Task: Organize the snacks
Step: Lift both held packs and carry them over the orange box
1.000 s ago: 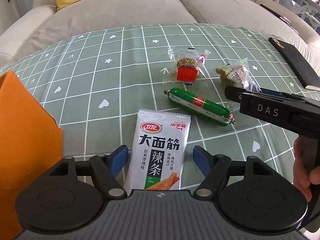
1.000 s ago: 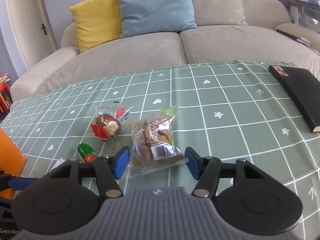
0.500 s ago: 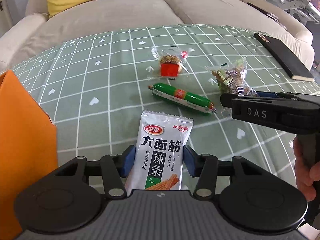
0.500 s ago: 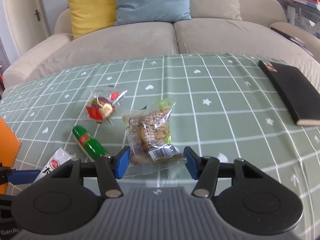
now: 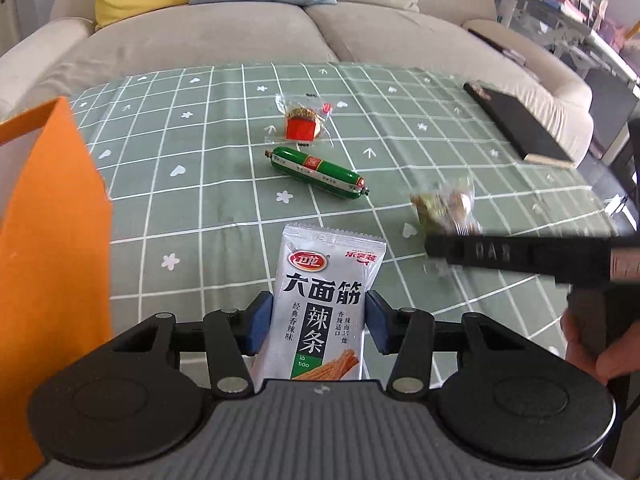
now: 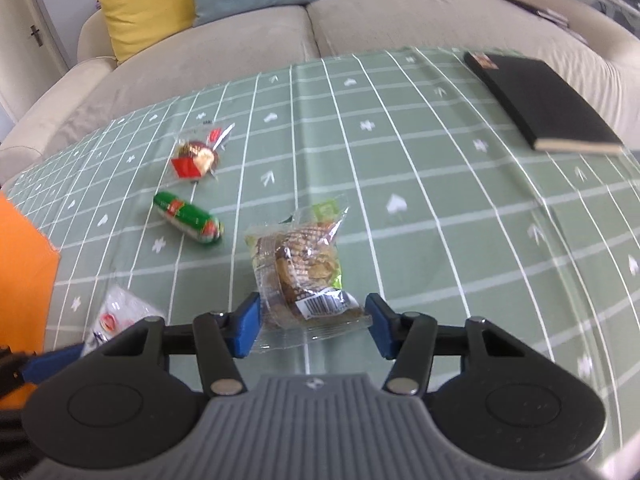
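Observation:
My left gripper is shut on a white latiao packet and holds it above the green checked tablecloth. My right gripper is shut on a clear bag of cookies, lifted off the cloth; the bag also shows blurred in the left wrist view. A green sausage and a red-and-gold wrapped snack lie on the cloth further back. An orange box stands at the left.
A black notebook lies at the table's far right edge. A beige sofa with yellow and blue cushions runs behind the table. The right gripper's black body crosses the right side of the left wrist view.
Both grippers closed on their packets and lifted them. The latiao packet and the cookie bag rose off the cloth. The right gripper moved back and to the right.

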